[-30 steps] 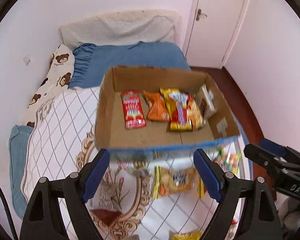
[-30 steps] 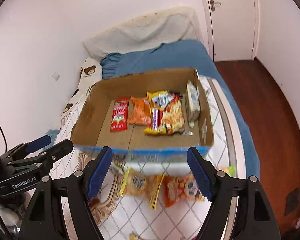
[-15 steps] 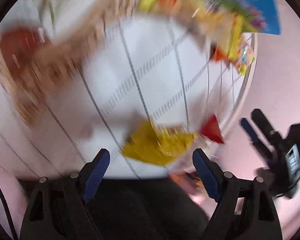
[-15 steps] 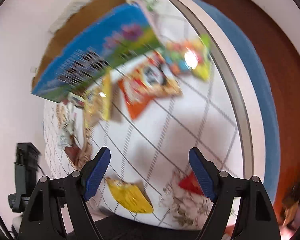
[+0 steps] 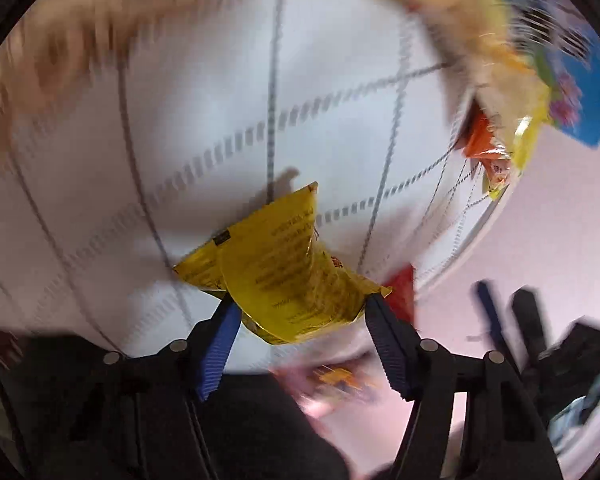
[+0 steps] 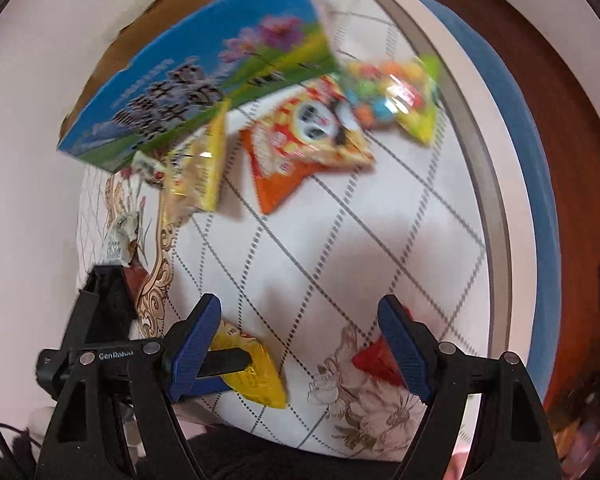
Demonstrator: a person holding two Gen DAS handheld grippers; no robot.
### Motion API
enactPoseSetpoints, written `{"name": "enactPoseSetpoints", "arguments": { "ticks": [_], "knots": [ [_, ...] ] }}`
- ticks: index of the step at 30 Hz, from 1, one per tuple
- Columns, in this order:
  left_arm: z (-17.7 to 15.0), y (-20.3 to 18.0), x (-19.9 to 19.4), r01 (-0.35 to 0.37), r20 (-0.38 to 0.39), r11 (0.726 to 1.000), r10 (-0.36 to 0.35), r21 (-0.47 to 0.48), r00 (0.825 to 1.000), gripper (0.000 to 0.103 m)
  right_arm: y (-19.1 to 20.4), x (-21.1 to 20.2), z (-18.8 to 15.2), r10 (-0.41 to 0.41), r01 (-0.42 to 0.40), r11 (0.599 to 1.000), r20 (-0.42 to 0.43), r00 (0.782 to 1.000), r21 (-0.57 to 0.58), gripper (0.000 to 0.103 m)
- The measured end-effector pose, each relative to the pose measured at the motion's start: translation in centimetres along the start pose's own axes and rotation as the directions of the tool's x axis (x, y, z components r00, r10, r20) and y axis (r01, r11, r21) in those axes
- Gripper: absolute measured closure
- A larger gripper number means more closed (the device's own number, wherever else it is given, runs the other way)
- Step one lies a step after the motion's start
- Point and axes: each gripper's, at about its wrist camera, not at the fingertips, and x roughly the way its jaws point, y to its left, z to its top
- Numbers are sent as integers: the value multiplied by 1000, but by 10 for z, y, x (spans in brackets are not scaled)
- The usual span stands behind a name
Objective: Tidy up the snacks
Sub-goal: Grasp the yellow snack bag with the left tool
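Note:
A yellow snack packet (image 5: 288,272) lies on the white quilted bedspread, between the open blue-padded fingers of my left gripper (image 5: 300,320), which is not closed on it. It also shows in the right wrist view (image 6: 256,376) with the left gripper's finger (image 6: 224,360) over it. My right gripper (image 6: 300,344) is open and empty above the bedspread, with a red packet (image 6: 376,360) by its right finger. The cardboard snack box (image 6: 204,92) with a blue printed side stands farther off.
An orange panda packet (image 6: 308,136), a yellow packet (image 6: 200,168) and a bag of coloured candies (image 6: 396,88) lie by the box. The bed edge and wooden floor (image 6: 572,120) are to the right. My right gripper shows at the left view's right (image 5: 516,320).
Both grippers have swung down from facing the box to the near bedspread. The left gripper has closed in around the yellow packet. Both views are motion-blurred.

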Motion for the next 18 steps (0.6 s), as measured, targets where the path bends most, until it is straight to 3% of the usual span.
{"name": "enactPoseSetpoints", "arguments": {
  "ticks": [2, 4, 6, 9, 10, 14, 16, 18],
  "knots": [
    [2, -13, -15, -108, 99, 990, 99, 93, 990, 42, 23, -2, 13, -22, 24, 994, 17, 1000, -106, 20],
    [1, -23, -27, -233, 201, 959, 198, 163, 959, 42, 43, -3, 24, -49, 56, 979, 44, 998, -196, 20],
    [1, -32, -32, -345, 278, 911, 279, 226, 919, 42, 74, 3, 40, -66, 81, 943, 58, 996, -322, 20],
    [4, -32, -35, -423, 331, 872, 335, 245, 882, 42, 117, 18, 57, -106, 131, 871, 78, 991, -474, 20],
    [5, -31, -36, -421, 334, 875, 333, 238, 882, 41, 136, 27, 62, -129, 154, 827, 83, 988, -541, 20],
    [10, -15, -36, -324, 299, 932, 267, 161, 916, 39, 185, 67, 70, -217, 217, 664, 93, 972, -716, 20],
    [10, -11, -35, -284, 296, 950, 236, 130, 925, 39, 194, 96, 74, -264, 203, 626, 40, 964, -753, 20],
    [10, -4, -34, -237, 287, 967, 202, 90, 936, 35, 190, 118, 77, -323, 218, 630, 4, 946, -745, 20]
  ]
}}
